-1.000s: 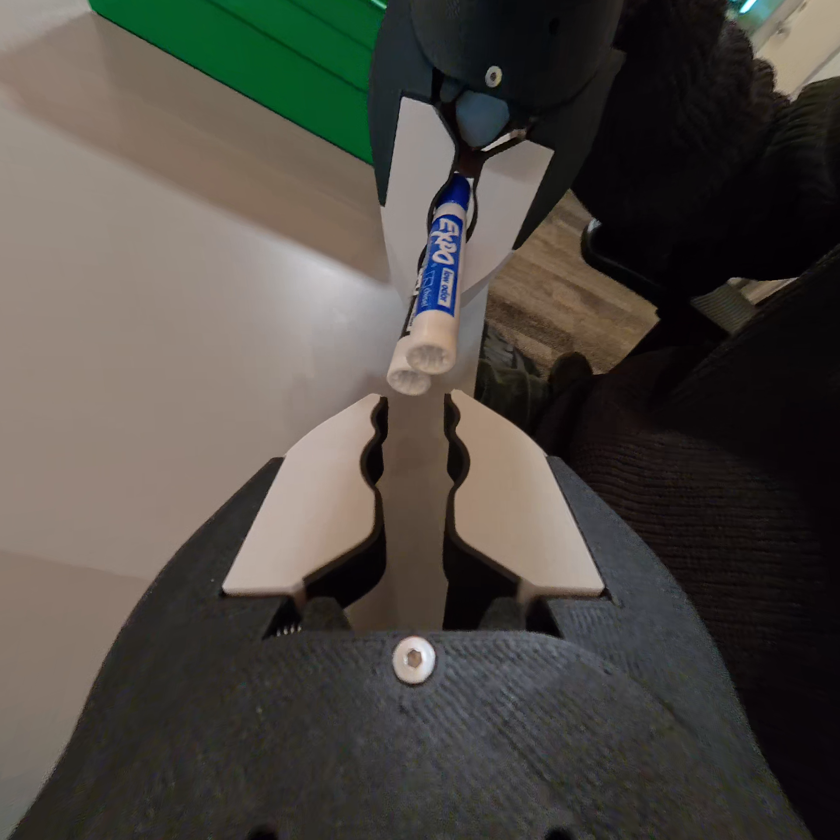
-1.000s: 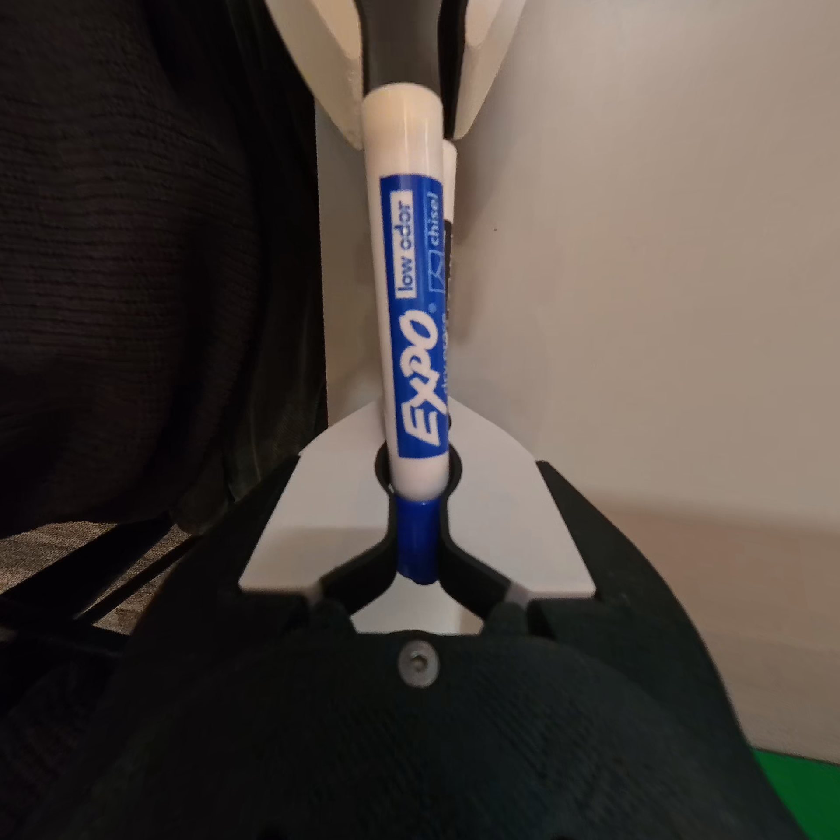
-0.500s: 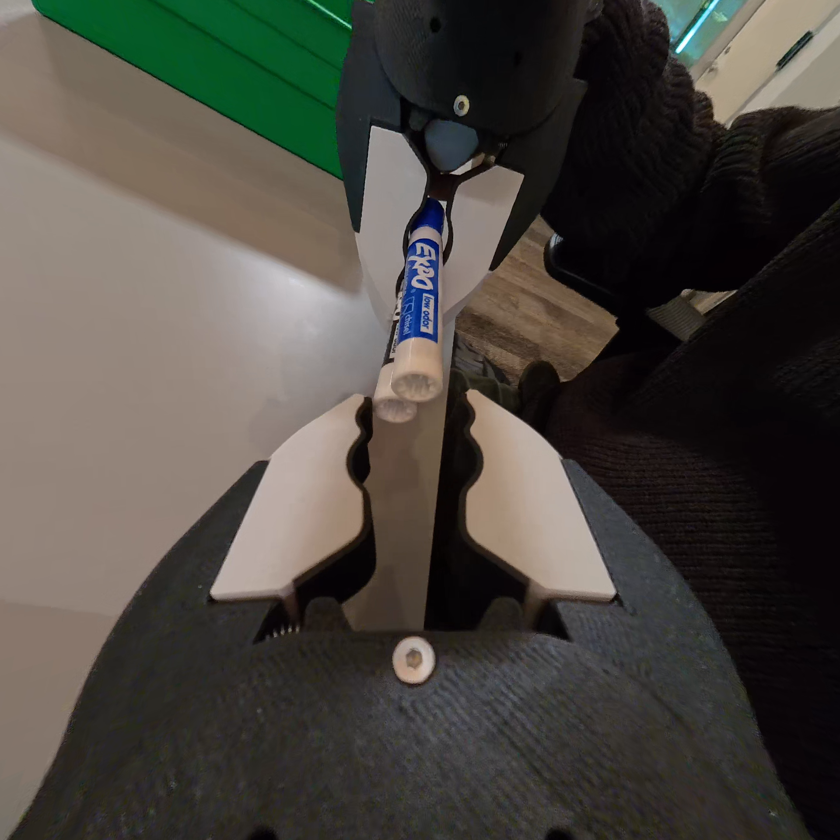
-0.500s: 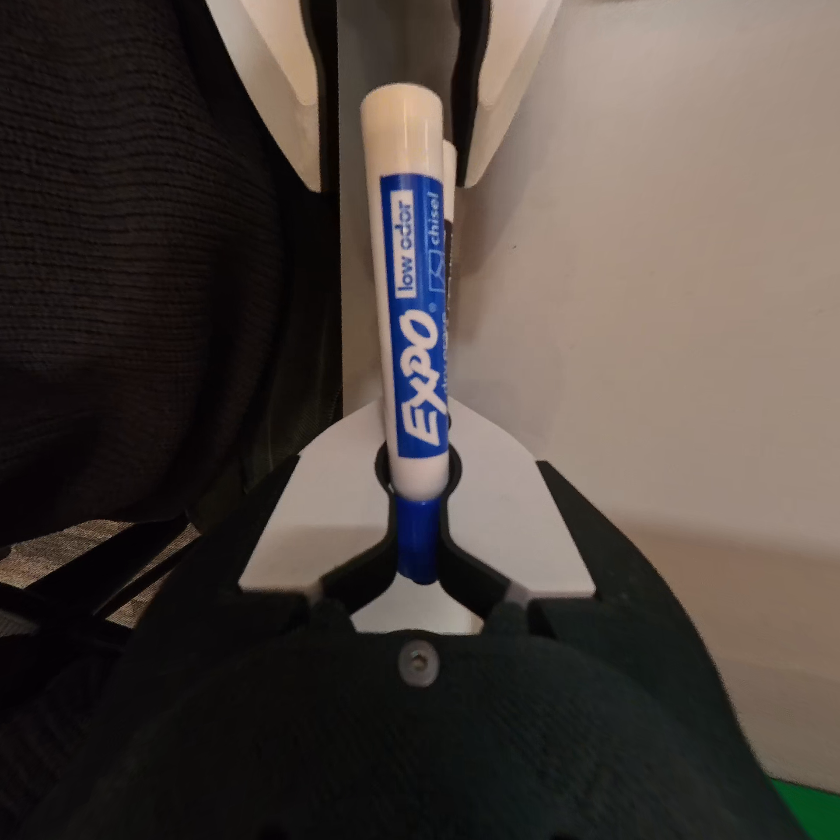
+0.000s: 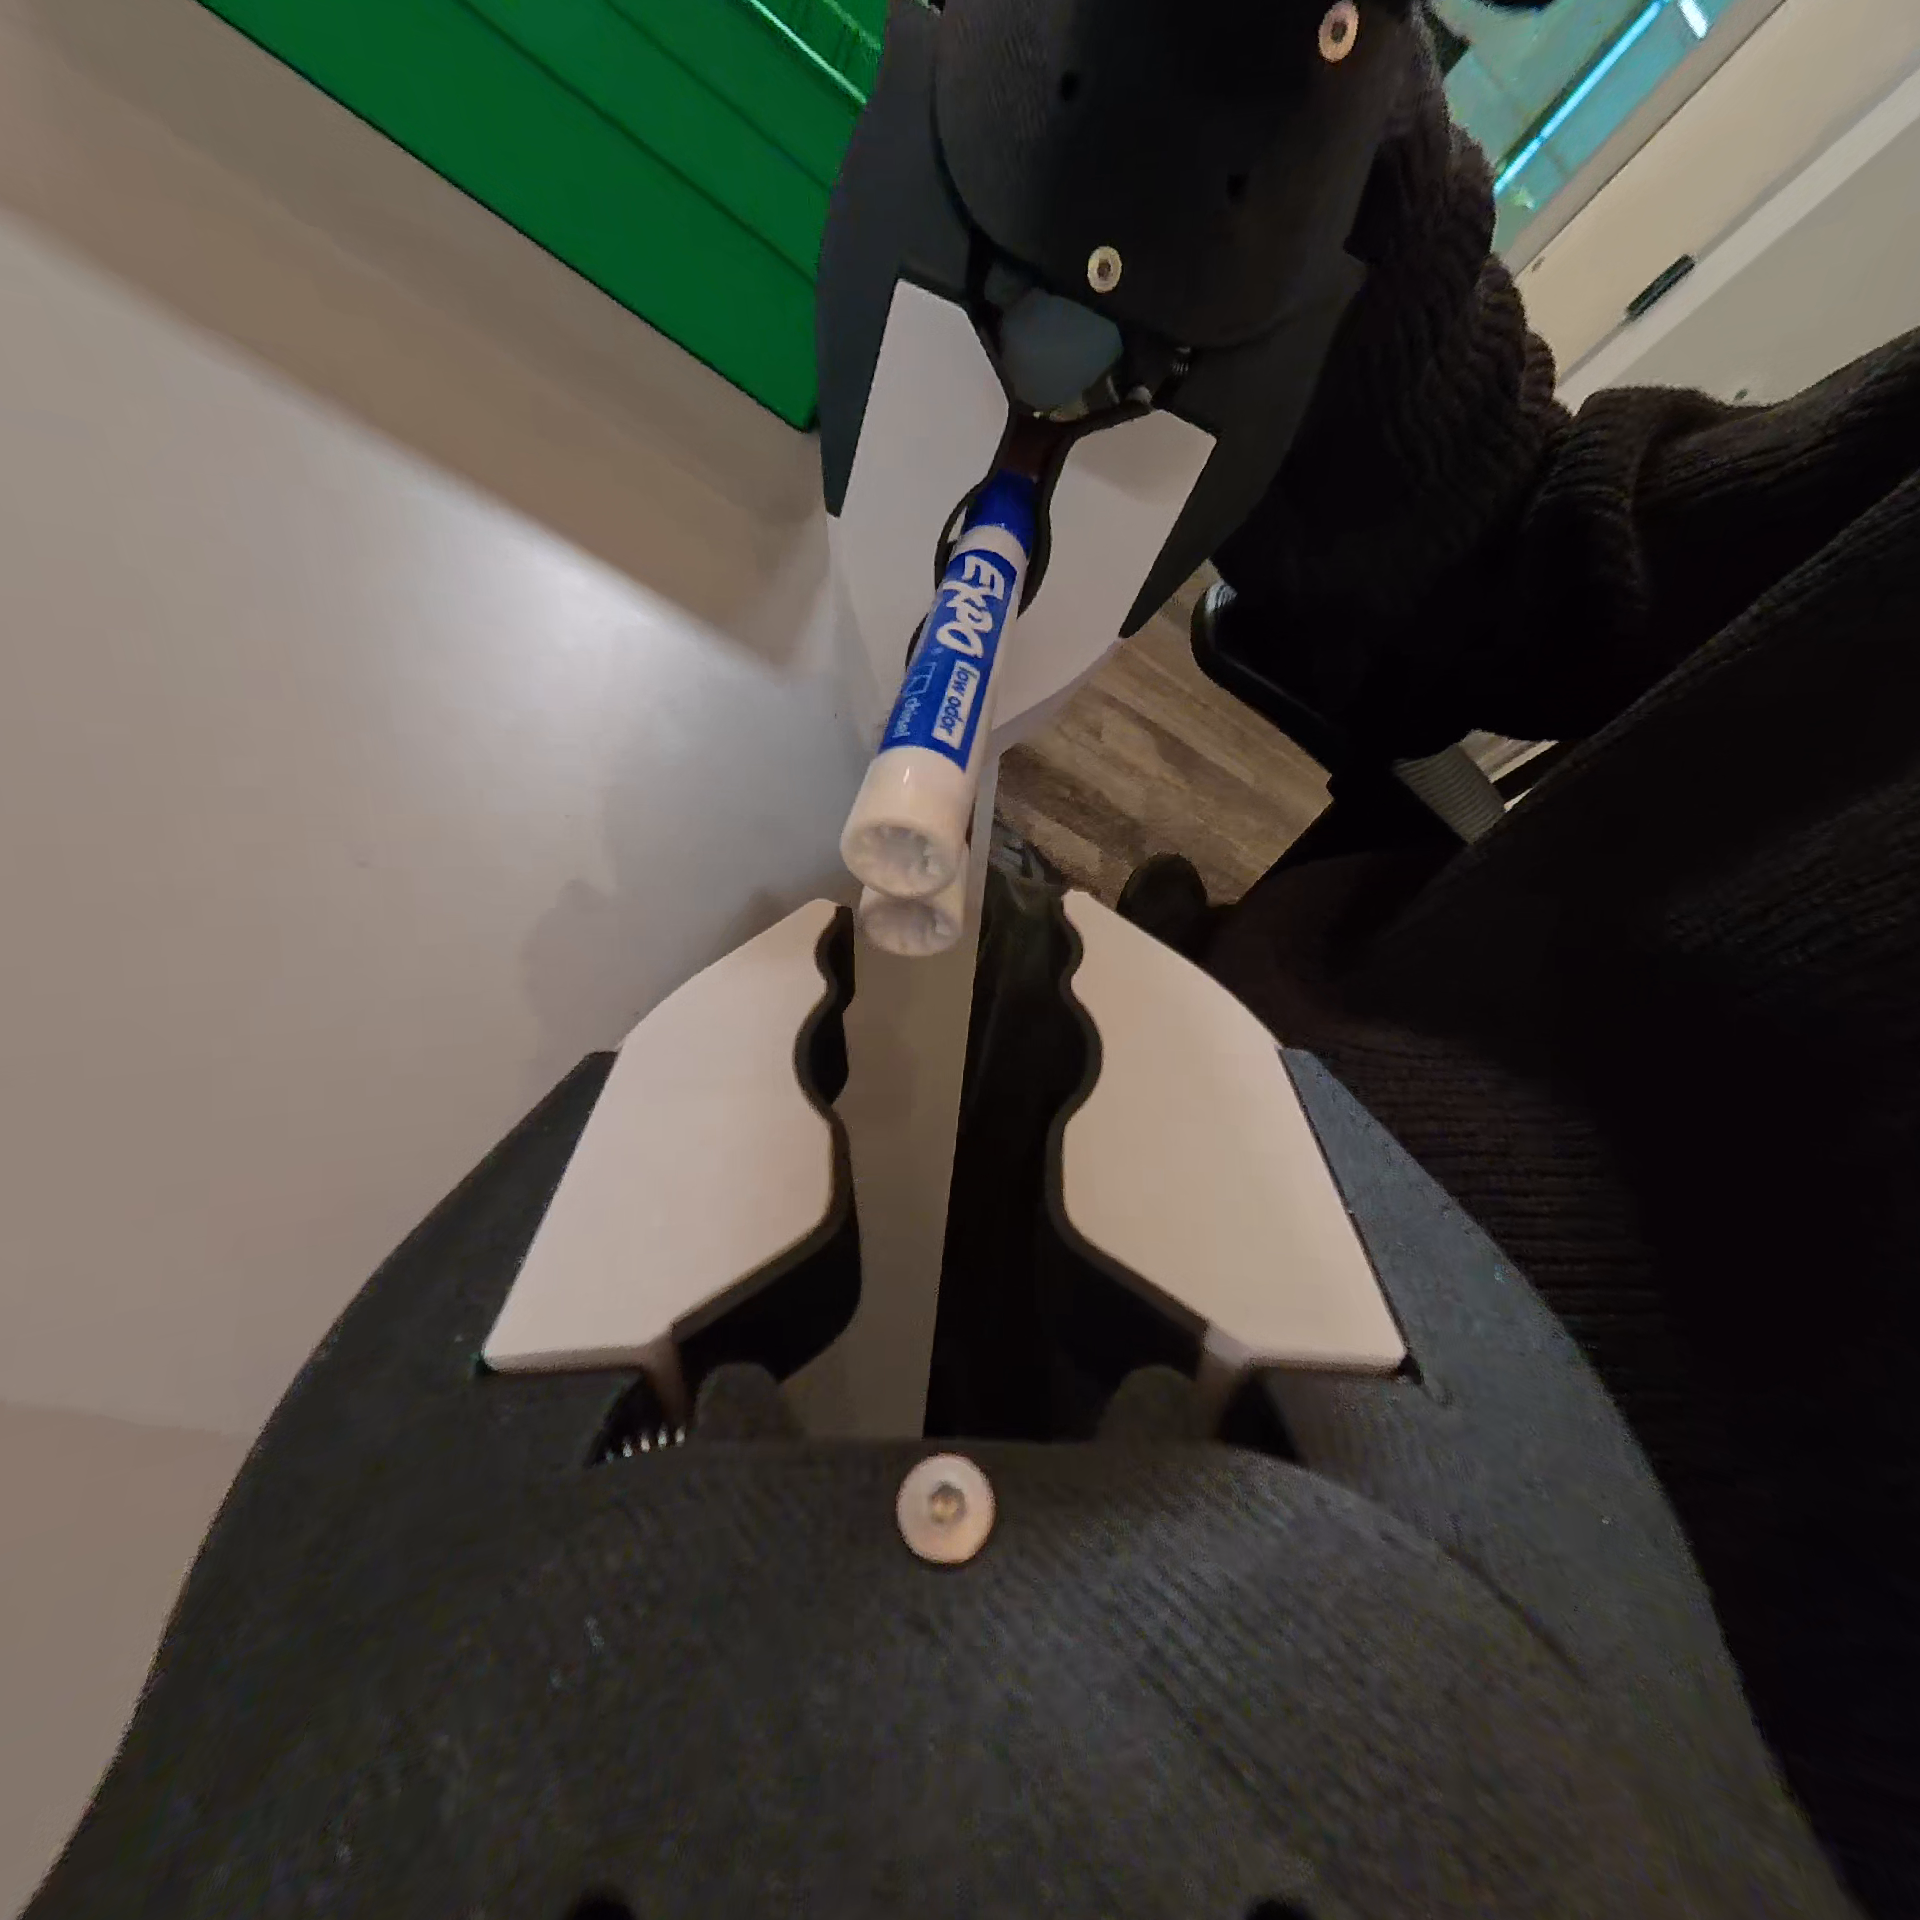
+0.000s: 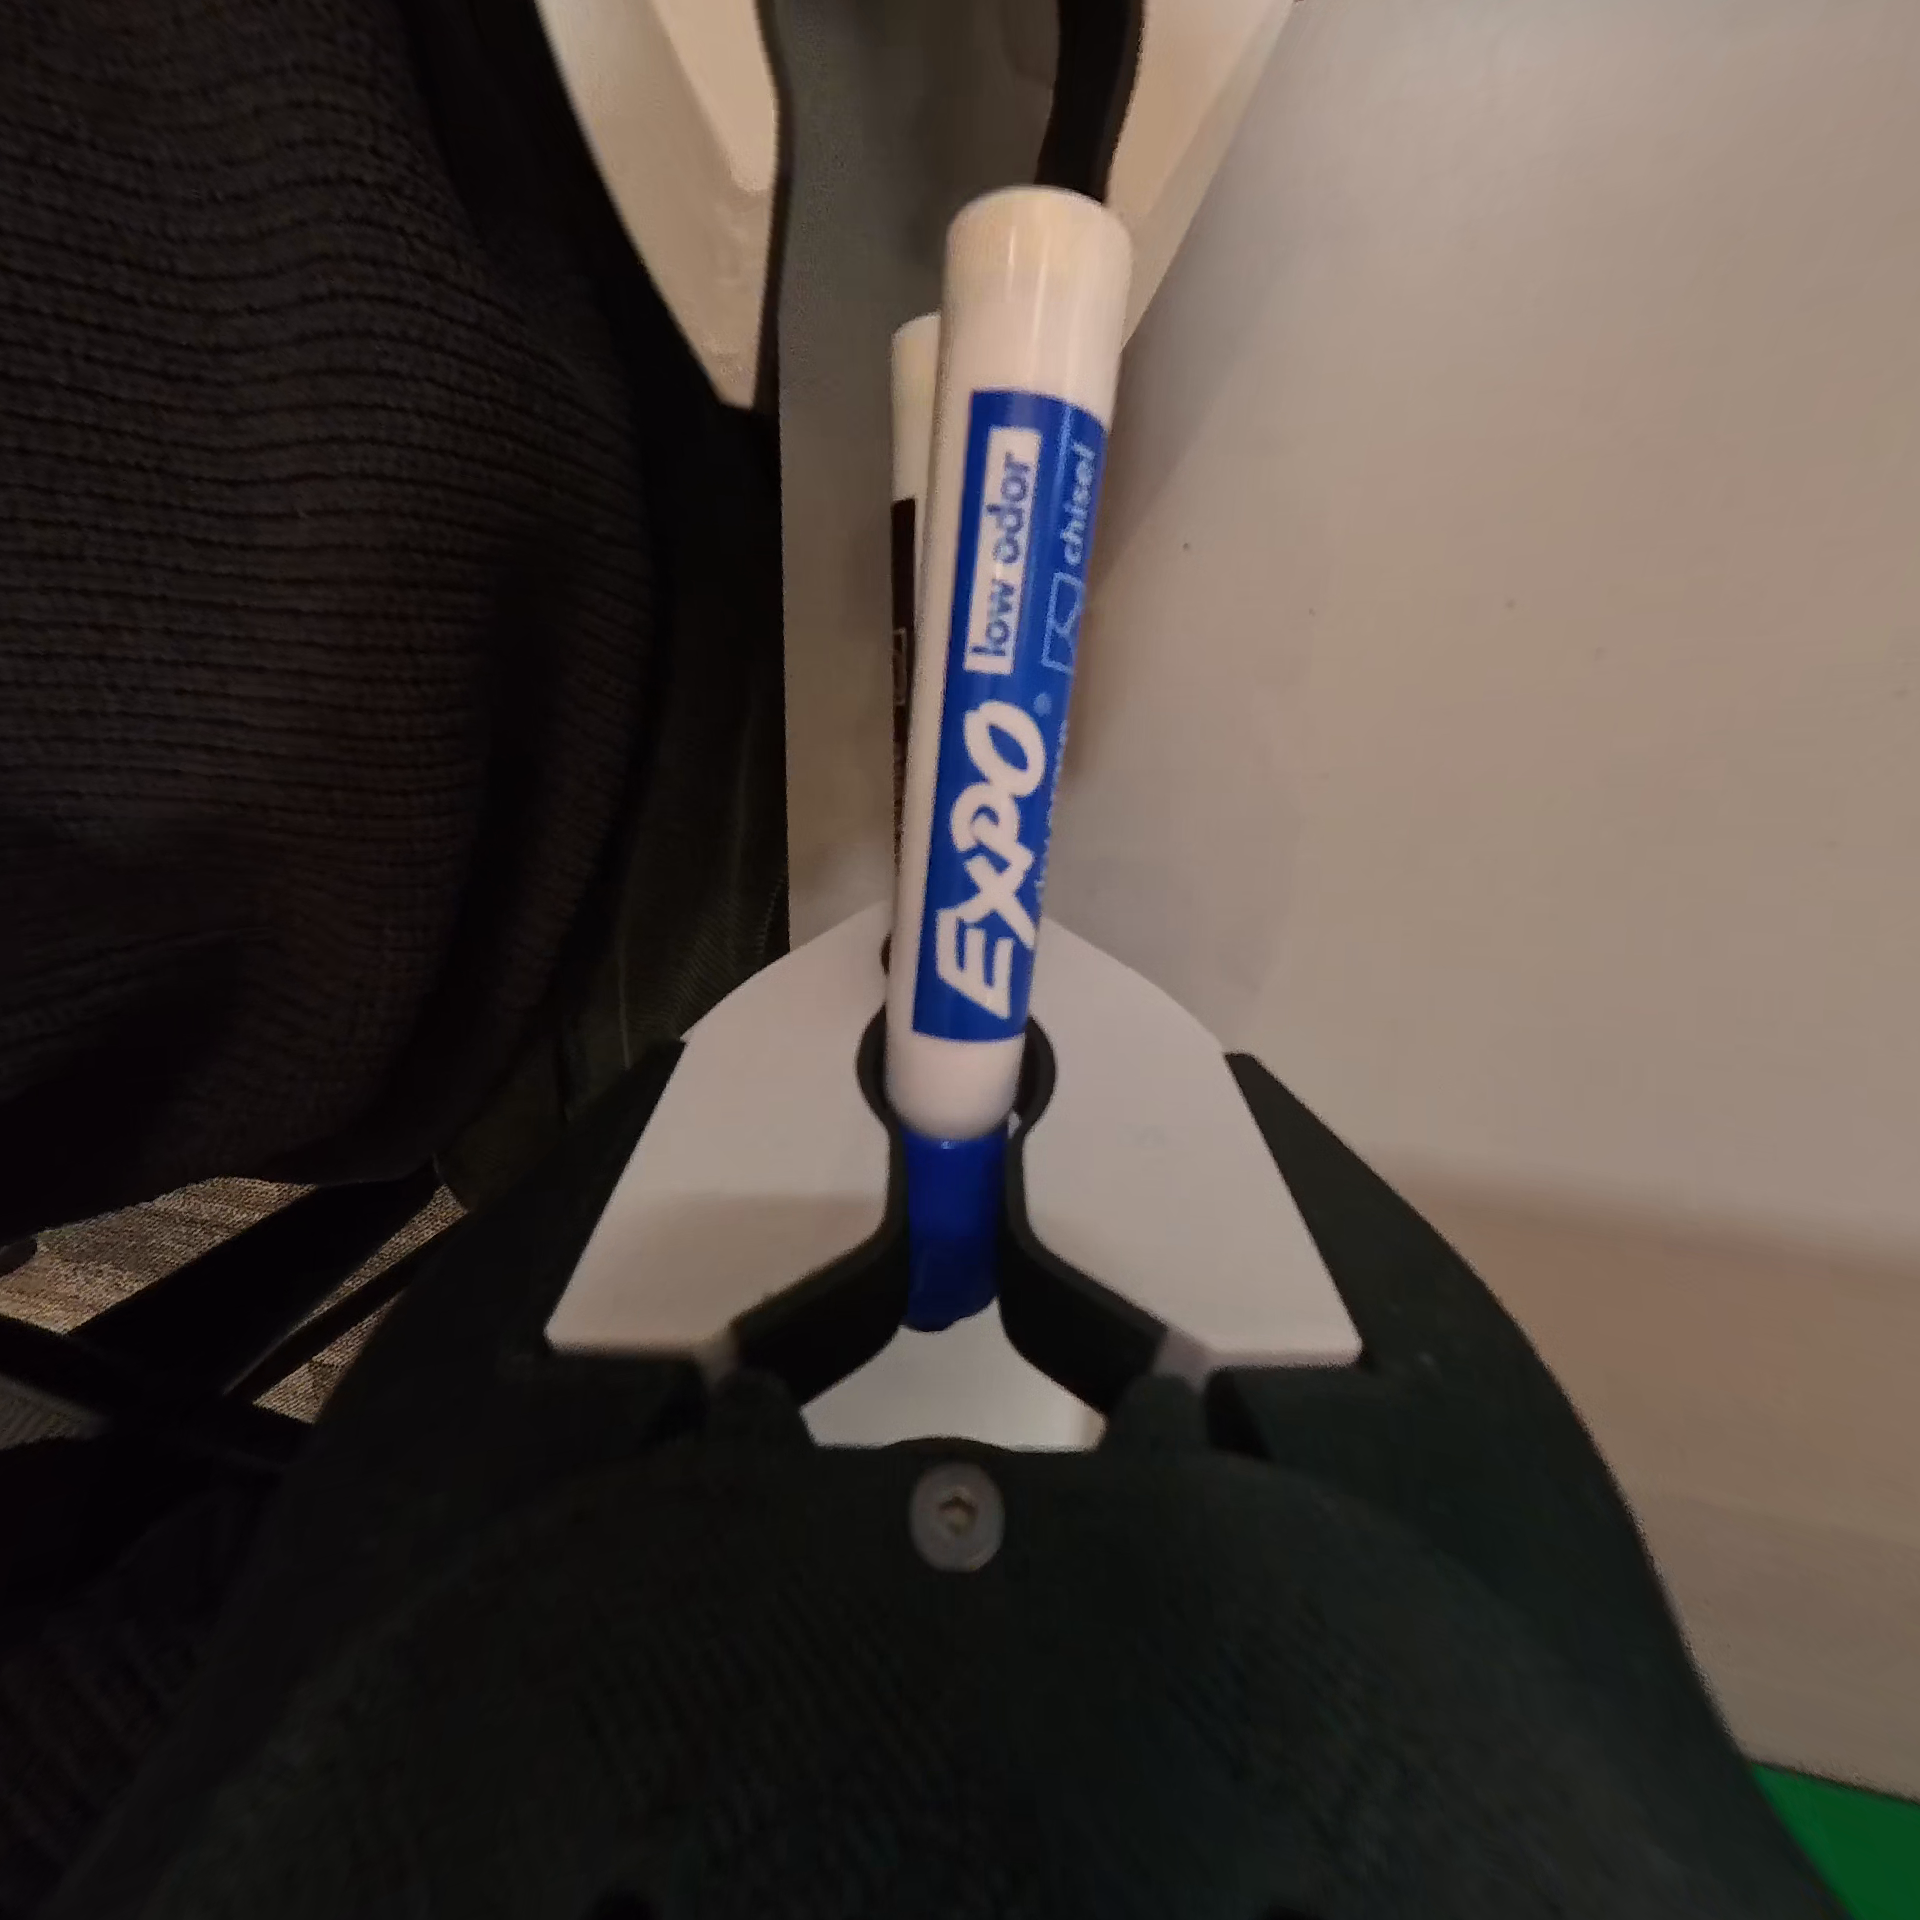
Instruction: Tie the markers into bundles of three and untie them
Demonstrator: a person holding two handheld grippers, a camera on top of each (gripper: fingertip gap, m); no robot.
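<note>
At the bottom centre of the right wrist view, your right claw [image 6: 951, 1081] was clamped on the blue cap end of two white whiteboard markers with blue labels [image 6: 992, 644], barrels pointing up the frame, likely so the free ends could be taken. In the left wrist view, your left claw [image 5: 951, 935] stood wide, empty, its tips just beside those ends. Beyond lay the pale glossy desk [image 5: 312, 727] and, upper left, a green box [image 5: 582, 135].

It looks like an office: a pale tabletop [image 5: 312, 831], a dry-erase marker [image 6: 997, 665], wood-look flooring [image 5: 1132, 769], a chair base [image 5: 1444, 790] to the right, and glass partitions [image 5: 1590, 125] at far right.
</note>
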